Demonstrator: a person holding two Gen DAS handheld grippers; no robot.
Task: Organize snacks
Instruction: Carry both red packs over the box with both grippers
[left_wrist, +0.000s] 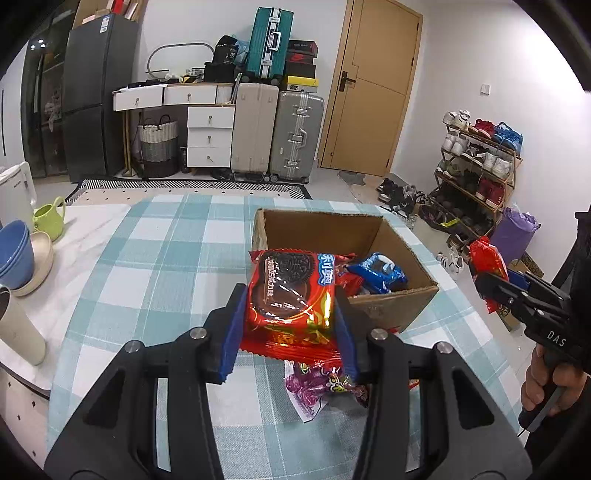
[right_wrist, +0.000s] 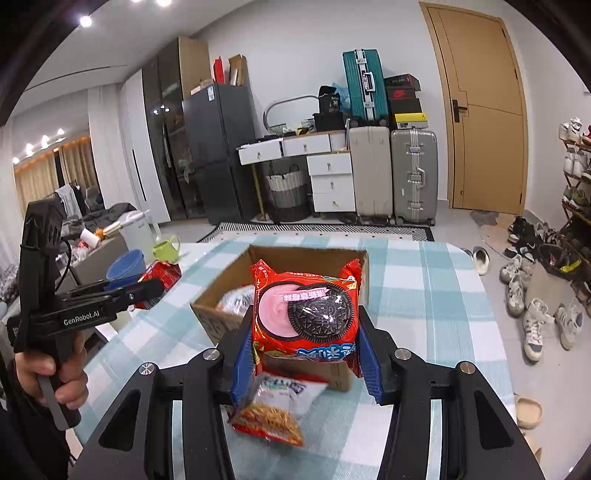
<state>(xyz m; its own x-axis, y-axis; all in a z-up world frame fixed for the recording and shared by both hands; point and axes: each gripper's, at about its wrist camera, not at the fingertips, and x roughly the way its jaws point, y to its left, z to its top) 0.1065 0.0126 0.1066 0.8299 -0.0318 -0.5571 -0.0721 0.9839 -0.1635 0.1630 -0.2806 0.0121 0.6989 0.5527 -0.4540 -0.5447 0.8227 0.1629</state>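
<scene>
My left gripper (left_wrist: 291, 325) is shut on a red chocolate Oreo pack (left_wrist: 291, 295) and holds it above the table, just before the open cardboard box (left_wrist: 373, 229). The box holds a blue pack (left_wrist: 380, 273) and other wrappers. My right gripper (right_wrist: 304, 354) is shut on a red strawberry Oreo pack (right_wrist: 306, 314), held in front of the same box (right_wrist: 229, 273). A purple candy bag (left_wrist: 317, 387) lies on the cloth under the left gripper. A noodle snack bag (right_wrist: 273, 413) lies under the right gripper. Each gripper shows in the other's view, the right (left_wrist: 484, 280) and the left (right_wrist: 155, 288).
The table has a teal checked cloth (left_wrist: 177, 236). At its left edge stand blue bowls (left_wrist: 14, 254), a green cup (left_wrist: 50, 221), a beige tumbler (left_wrist: 18, 328) and a white kettle (left_wrist: 14, 192). Beyond are suitcases (left_wrist: 295, 136), a shoe rack (left_wrist: 476, 173) and a door (left_wrist: 373, 85).
</scene>
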